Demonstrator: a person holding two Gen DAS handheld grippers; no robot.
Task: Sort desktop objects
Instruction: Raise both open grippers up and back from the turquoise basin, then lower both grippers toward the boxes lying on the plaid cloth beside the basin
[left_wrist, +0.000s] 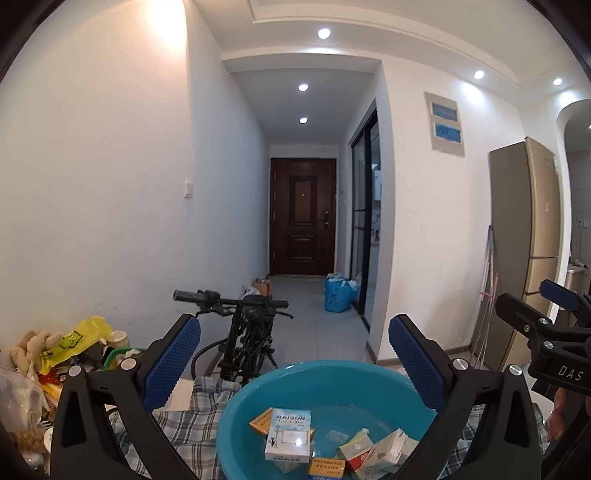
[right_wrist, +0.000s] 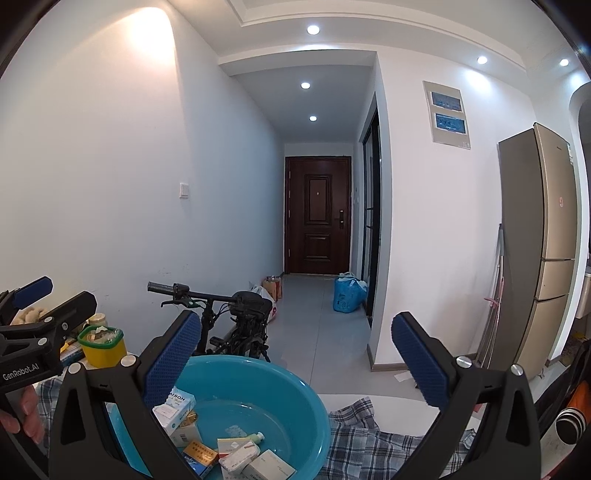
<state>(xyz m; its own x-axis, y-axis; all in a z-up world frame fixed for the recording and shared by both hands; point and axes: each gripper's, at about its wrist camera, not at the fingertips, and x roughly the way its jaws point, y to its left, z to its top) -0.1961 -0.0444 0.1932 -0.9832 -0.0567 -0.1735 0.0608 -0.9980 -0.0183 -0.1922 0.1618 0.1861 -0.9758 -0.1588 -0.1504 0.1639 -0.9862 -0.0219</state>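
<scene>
A teal plastic basin (left_wrist: 325, 380) (right_wrist: 295, 398) sits on a plaid cloth (left_wrist: 184, 424) (right_wrist: 369, 435) and holds several small boxes, among them a white and blue box (left_wrist: 288, 435) (right_wrist: 177, 404), orange boxes (left_wrist: 327, 468) (right_wrist: 199, 455) and a small green tube (right_wrist: 256, 437). My left gripper (left_wrist: 295, 354) is open and empty, held above the basin's near side. My right gripper (right_wrist: 295, 354) is open and empty, above the basin's right part. Each gripper shows at the edge of the other's view, the right one (left_wrist: 554, 332) and the left one (right_wrist: 40, 325).
A cluttered pile with a yellow bag (left_wrist: 74, 343) and a yellow-green container (right_wrist: 101, 345) lies at the left. A black bicycle (left_wrist: 243, 332) (right_wrist: 229, 317) stands behind the table. A fridge (right_wrist: 539, 251) is at the right, and a hallway with a brown door (left_wrist: 303, 218) lies ahead.
</scene>
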